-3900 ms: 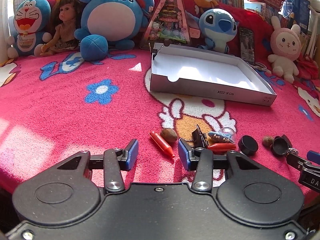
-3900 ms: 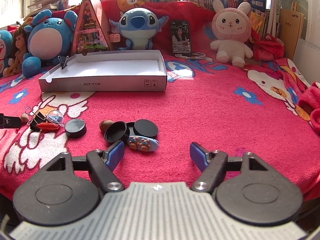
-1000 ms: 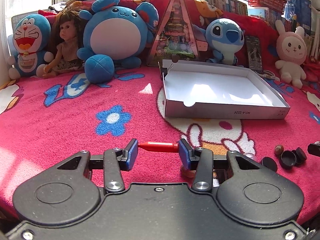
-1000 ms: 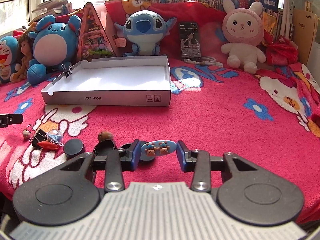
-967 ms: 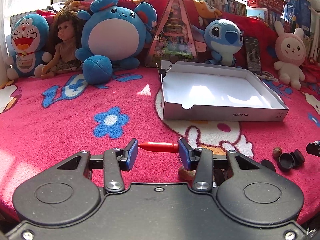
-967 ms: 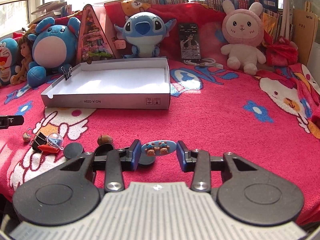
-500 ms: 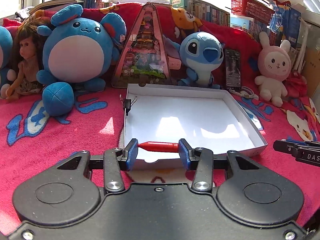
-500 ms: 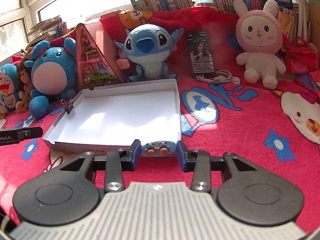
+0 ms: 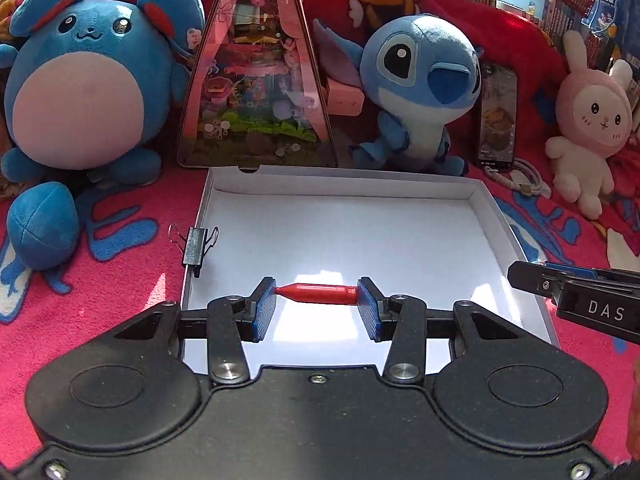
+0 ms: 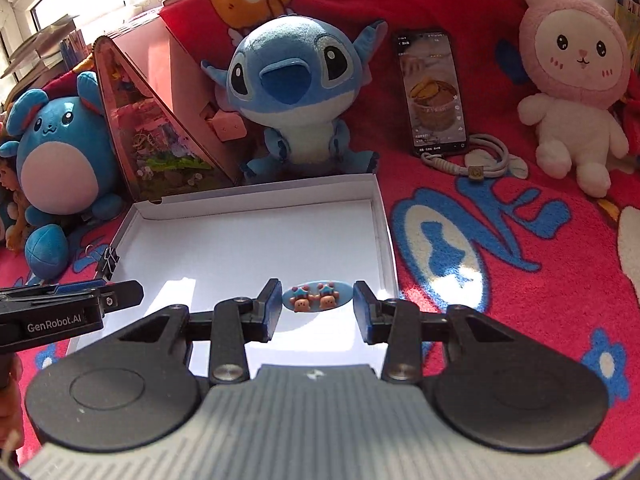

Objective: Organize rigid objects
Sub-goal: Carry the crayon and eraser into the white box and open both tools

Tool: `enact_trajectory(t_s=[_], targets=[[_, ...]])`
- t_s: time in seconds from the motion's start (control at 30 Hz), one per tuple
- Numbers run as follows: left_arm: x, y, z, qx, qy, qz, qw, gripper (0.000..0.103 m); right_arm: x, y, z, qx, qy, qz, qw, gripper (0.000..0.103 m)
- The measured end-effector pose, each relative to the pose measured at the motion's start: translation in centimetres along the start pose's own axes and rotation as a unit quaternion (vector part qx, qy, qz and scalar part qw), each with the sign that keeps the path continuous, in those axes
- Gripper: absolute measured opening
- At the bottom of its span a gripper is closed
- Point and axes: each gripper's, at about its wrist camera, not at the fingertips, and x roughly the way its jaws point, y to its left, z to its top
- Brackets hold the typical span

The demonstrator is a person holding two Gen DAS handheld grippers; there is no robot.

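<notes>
In the left wrist view, we are seeing our left tool [image 9: 317, 300] clamping a red crayon-like stick [image 9: 318, 294] end to end above the white floor of the shallow box [image 9: 486, 200], whose near wall is hiding behind the tool body. A black binder clip [image 9: 195, 245] is gripping the box's left wall. In the right wrist view, our right tool [image 10: 317, 303] is pinching a blue oval charm [image 10: 317, 297] over the same box; the charm's tiny figures are too small to read, and the left tool is entering cut off at the left edge.
</notes>
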Motion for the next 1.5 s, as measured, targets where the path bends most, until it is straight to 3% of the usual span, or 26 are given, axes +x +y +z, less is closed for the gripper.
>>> enact_trajectory(t_s=[0.13,0.43,0.73,1.3,1.37,1.4,1.5], targets=[[1.9,-0.2,0.1,-0.003,0.01,0.005,0.9999,0.042,2.0,0.9,0.5,-0.013,-0.011,0.008,1.0,0.043],[3.4,-0.4,-0.6,0.007,0.014,0.02,0.9997,0.042,5.1,1.1,0.5,0.006,0.014,0.002,1.0,0.044],[4.5,-0.5,-1.0,0.004,0.025,0.027,0.9993,0.042,6.4,1.2,0.3,0.001,0.028,-0.013,1.0,0.044],[4.9,-1.2,-1.5,0.031,0.012,0.048,0.9983,0.042,7.3,1.2,-0.2,-0.004,0.041,-0.019,0.999,0.044],[4.8,-1.2,-1.4,0.031,0.014,0.049,0.9983,0.043,7.2,1.1,-0.2,-0.002,0.036,-0.013,0.999,0.048],[4.6,-1.0,-1.4,0.026,0.015,0.044,0.9986,0.043,7.1,1.0,-0.3,0.002,0.034,-0.011,0.999,0.059],[3.8,-0.4,-1.2,0.01,0.009,0.033,0.9994,0.044,6.4,0.7,-0.3,0.01,0.025,0.003,1.0,0.064]])
